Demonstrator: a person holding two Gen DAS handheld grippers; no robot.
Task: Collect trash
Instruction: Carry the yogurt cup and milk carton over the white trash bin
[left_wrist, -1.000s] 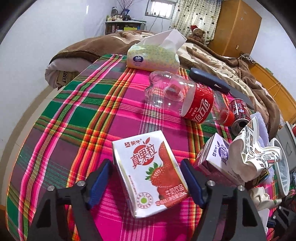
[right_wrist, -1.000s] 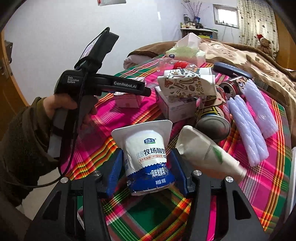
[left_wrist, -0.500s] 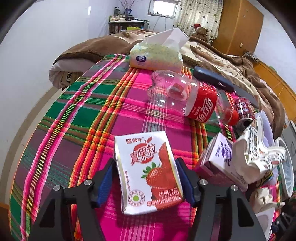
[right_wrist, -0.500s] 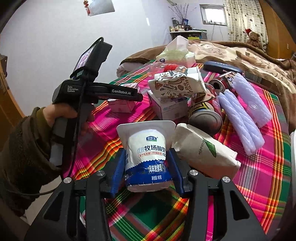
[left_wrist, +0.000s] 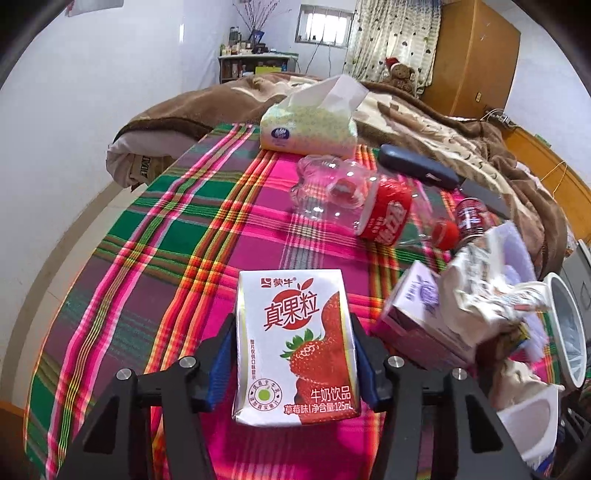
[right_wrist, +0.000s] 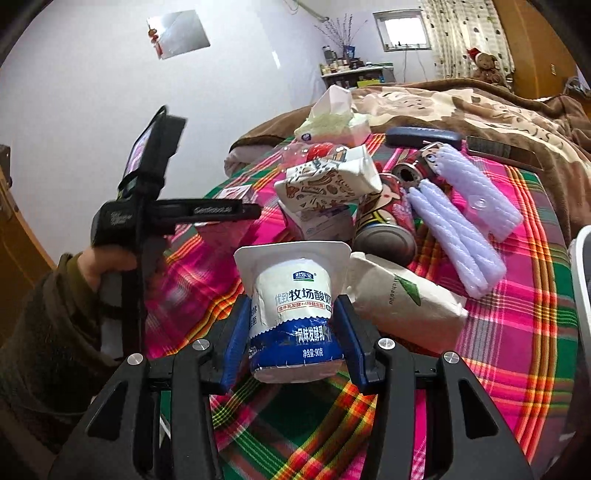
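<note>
My left gripper (left_wrist: 291, 354) is shut on a strawberry milk carton (left_wrist: 293, 343) and holds it above the plaid tablecloth (left_wrist: 177, 236). My right gripper (right_wrist: 291, 336) is shut on a white and blue yogurt cup (right_wrist: 293, 314), lifted off the cloth. The left gripper body (right_wrist: 155, 206) and the hand holding it show at the left of the right wrist view. A crushed cola bottle (left_wrist: 362, 199), a red can (left_wrist: 472, 216), a purple carton (left_wrist: 421, 317) and a crumpled patterned carton (left_wrist: 491, 295) lie on the table.
A tissue pack (left_wrist: 308, 129) stands at the far edge by a dark case (left_wrist: 417, 166). A white paper bag (right_wrist: 402, 299), cans (right_wrist: 388, 229) and lilac plastic packaging (right_wrist: 465, 206) lie to the right. A brown blanket (left_wrist: 461, 122) covers the bed behind.
The left gripper closed on the strawberry milk carton and lifted it. The right gripper raised the yogurt cup and tilted up, so the room behind shows more.
</note>
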